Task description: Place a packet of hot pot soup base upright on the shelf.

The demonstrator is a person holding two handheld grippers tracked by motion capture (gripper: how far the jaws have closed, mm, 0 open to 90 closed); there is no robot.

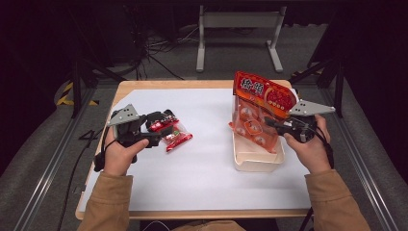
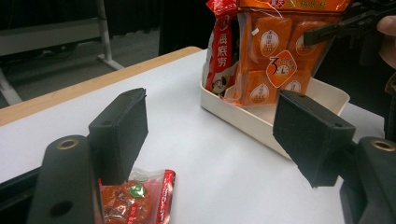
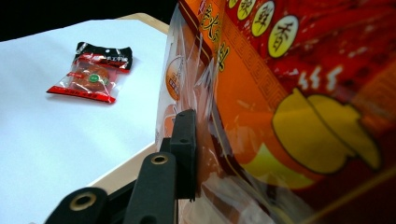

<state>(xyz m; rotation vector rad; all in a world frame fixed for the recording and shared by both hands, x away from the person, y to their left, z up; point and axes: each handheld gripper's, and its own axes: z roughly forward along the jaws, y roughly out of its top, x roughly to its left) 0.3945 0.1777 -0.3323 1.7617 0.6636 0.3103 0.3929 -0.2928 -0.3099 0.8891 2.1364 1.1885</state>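
Right gripper (image 1: 269,123) jaws pinching the orange snack bag (image 1: 260,103); left gripper (image 1: 166,131) jaws spread above small packets (image 1: 177,137).

Clamped on the big orange snack bag (image 3: 299,93) by black fingers (image 3: 184,149); beyond it, on the white desk (image 3: 56,140), a small red packet (image 3: 88,79).

White-topped table (image 1: 202,173) bears small snack packets (image 1: 174,134) and cream tray (image 1: 255,161)
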